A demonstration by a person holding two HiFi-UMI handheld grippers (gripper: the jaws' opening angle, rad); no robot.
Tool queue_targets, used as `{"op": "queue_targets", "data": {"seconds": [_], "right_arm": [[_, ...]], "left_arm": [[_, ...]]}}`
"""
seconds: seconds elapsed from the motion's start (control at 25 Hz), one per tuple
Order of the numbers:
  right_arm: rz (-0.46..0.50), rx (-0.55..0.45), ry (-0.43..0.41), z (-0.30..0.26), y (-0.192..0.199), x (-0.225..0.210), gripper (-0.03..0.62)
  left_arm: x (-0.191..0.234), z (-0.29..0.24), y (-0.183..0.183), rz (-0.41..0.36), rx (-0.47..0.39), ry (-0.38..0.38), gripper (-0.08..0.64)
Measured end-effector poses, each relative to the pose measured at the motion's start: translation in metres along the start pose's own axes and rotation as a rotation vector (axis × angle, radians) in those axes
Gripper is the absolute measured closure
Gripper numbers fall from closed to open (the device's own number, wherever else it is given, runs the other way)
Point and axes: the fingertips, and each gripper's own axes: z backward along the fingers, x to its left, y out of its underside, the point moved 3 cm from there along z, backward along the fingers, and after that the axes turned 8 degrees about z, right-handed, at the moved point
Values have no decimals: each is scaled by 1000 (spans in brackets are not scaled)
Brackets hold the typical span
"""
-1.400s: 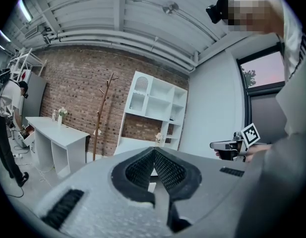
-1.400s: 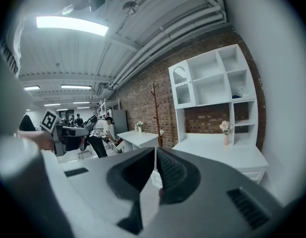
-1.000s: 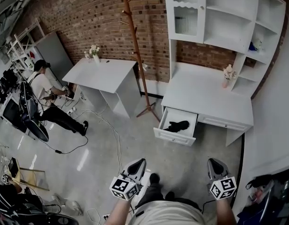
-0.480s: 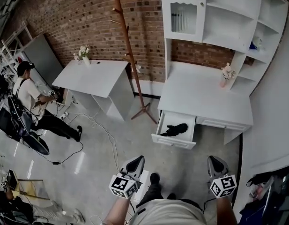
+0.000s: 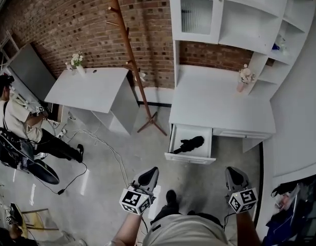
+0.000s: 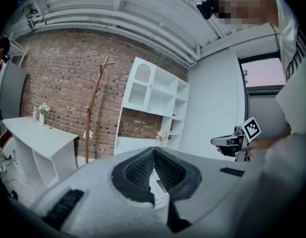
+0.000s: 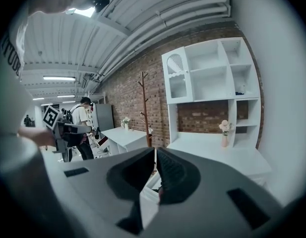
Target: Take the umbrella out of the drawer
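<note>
Your umbrella (image 5: pixel 189 144), black and folded, lies inside the open drawer (image 5: pixel 190 158), which is pulled out at the left end of the white desk (image 5: pixel 224 104) as the head view shows it. A shelf unit (image 5: pixel 250 19) rises over the desk, and a small vase of flowers (image 5: pixel 244 79) stands near its right side. A wooden coat stand (image 5: pixel 128 55) stands just left. Your left gripper (image 5: pixel 149 176) and right gripper (image 5: pixel 234 176) hang over the floor, well apart from the drawer, each with jaws pressed together on nothing.
</note>
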Motion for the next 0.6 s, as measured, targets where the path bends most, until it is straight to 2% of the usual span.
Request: {"op": "queue_targets", "data": {"seconds": [0.6], "right_arm": [[-4, -5, 65, -67, -26, 17, 560]], "left_arm": [[73, -45, -31, 0, 17, 108, 536]]}}
